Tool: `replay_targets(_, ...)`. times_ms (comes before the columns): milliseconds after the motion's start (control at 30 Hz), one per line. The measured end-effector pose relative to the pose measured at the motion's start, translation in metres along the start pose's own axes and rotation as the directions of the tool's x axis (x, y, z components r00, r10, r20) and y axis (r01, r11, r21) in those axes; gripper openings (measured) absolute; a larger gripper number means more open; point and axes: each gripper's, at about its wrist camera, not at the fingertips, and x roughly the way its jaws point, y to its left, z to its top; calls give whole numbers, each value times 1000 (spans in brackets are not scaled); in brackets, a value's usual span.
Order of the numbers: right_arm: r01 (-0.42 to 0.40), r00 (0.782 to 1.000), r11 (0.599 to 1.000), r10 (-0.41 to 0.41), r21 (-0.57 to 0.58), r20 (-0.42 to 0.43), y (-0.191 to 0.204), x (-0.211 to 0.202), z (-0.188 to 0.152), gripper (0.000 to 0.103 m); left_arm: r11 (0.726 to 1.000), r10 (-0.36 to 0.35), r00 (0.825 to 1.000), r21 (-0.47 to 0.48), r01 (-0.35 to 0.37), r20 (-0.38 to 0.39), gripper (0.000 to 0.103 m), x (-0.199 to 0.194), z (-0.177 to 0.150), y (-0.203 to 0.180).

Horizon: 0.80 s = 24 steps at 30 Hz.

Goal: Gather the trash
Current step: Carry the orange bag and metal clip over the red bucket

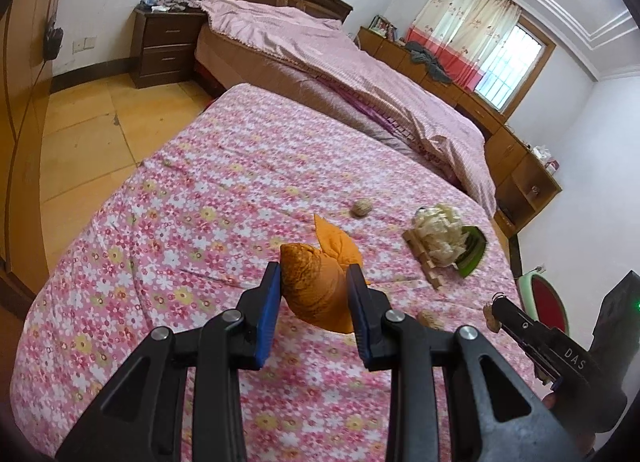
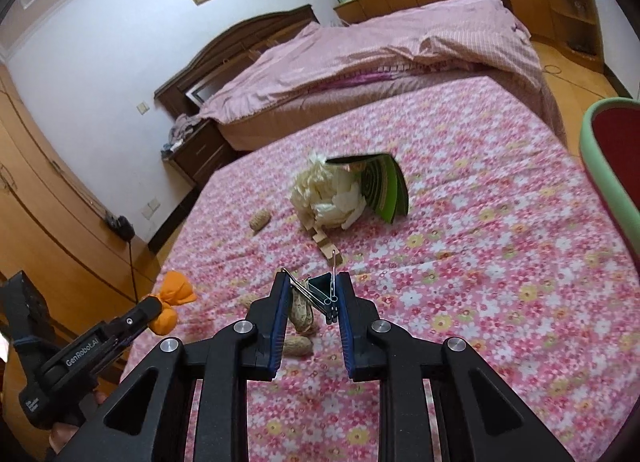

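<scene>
A: Right, what have I got in the left tongs [image 1: 314, 282]?

B: An orange peel [image 1: 320, 282], pinched between both blue pads, jaws only partly apart. It sits above the flowered cloth [image 1: 180, 221] on the counter. From my right camera I can see the same tongs [image 2: 160, 308] at the left edge with the peel [image 2: 172, 298] sticking out of the tips.

A: And my right tongs [image 2: 312, 294]?

B: Jaws narrow, closed on a black binder clip [image 2: 320, 290]; its wire handles reach both pads. A peanut [image 2: 302, 312] hangs beside it against the left pad, but I can't tell whether it is gripped too. Another peanut [image 2: 298, 345] lies on the cloth just beneath.

A: What is left on the cloth?

B: A wad of white tissue [image 2: 328, 191] near the middle, touching a green packet [image 2: 386, 189] on its right. Small wooden blocks [image 2: 326, 244] run from under the tissue toward me. One more peanut [image 2: 260, 219] lies to the left of the tissue.

A: And the left camera?

B: The same cluster, to the right of the peel: tissue [image 1: 438, 234], packet [image 1: 474, 252], blocks [image 1: 428, 270], with a small round nut [image 1: 362, 207] apart to their left. The right tongs [image 1: 494, 312] show low on the right.
</scene>
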Motion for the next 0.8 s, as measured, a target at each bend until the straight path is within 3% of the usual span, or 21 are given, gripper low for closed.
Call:
replay_targets(433,14,992,999,-17,31,127,-2,-69,0,23,993,-81,996,88,77,47,33,-42,-8,-49)
replay_targets(800,67,971,991,-92,117,219,-35,-135,-2,23,971,-179,984,164,173,17,33,-58,-17,-103)
